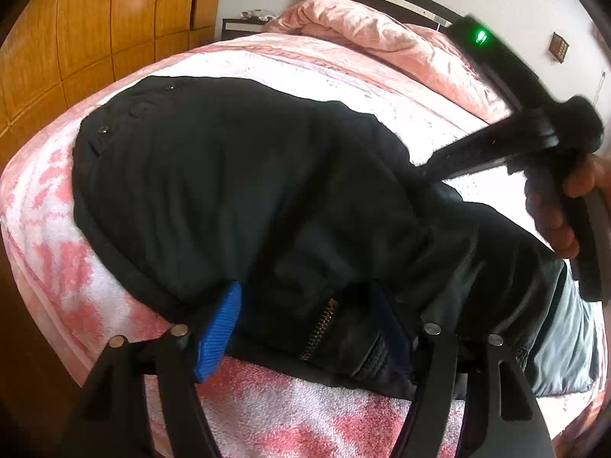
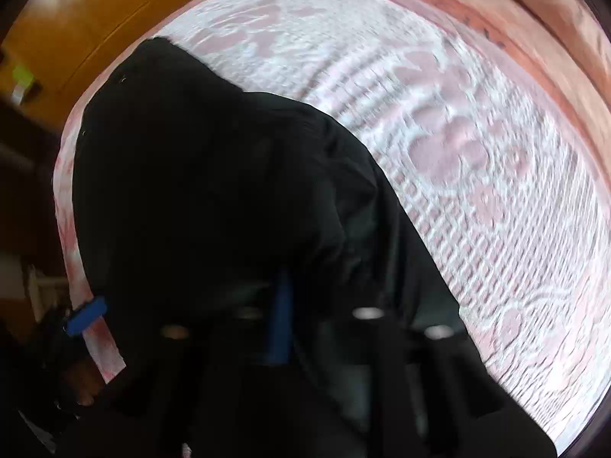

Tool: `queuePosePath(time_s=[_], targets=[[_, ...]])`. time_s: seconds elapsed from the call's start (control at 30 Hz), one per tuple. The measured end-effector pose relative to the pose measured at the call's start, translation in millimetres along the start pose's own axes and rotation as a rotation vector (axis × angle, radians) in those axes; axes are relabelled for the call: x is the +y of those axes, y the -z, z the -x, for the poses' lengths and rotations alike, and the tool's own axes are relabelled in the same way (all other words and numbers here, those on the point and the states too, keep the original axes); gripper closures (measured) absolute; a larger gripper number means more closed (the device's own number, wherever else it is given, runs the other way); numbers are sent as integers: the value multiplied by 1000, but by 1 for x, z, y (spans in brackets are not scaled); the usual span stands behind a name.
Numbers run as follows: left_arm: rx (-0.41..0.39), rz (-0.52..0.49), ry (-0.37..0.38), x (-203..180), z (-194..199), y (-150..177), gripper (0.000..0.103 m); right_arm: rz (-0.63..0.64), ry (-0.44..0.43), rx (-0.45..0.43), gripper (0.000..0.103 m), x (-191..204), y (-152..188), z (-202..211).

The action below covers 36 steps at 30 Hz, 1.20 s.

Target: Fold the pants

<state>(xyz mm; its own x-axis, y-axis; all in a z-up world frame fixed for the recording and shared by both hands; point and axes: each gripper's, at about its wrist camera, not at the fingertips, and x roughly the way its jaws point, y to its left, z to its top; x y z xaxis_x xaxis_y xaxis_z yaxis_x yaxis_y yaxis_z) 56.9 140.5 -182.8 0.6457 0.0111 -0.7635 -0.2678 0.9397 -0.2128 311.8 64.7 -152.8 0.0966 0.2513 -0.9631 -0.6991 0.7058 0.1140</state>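
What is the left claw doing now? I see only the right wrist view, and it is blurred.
Observer: The left claw stands open, with the near edge of the pants between its pads.
Operator: Which part of the pants is there?
Observer: The part with a metal zipper.
Operator: And where is my right claw?
Observer: The right claw has its tip at the far edge of the pants, shut. I cannot tell whether it pinches cloth.
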Motion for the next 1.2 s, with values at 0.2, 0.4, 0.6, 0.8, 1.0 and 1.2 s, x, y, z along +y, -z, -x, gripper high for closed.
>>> queuePosePath(time_s=[0.2, 0.4, 0.6, 0.8, 1.0, 1.2], targets=[[3, -11, -5, -3, -5, 1, 32, 39, 68, -186, 99, 4, -12, 51], [17, -27, -24, -8, -10, -1, 30, 159, 266, -171, 90, 22, -13, 23], [15, -35, -21, -17, 3, -7, 30, 27, 202, -345, 67, 4, 40, 69], [2, -152, 96, -84, 11, -16, 30, -271, 256, -380, 67, -71, 182, 130], [95, -279, 38, -141, -42, -7, 26, -513, 243, -250, 67, -130, 260, 94], [79, -316, 0, -159, -27, -11, 26, -579, 133, -305, 68, -138, 287, 96]])
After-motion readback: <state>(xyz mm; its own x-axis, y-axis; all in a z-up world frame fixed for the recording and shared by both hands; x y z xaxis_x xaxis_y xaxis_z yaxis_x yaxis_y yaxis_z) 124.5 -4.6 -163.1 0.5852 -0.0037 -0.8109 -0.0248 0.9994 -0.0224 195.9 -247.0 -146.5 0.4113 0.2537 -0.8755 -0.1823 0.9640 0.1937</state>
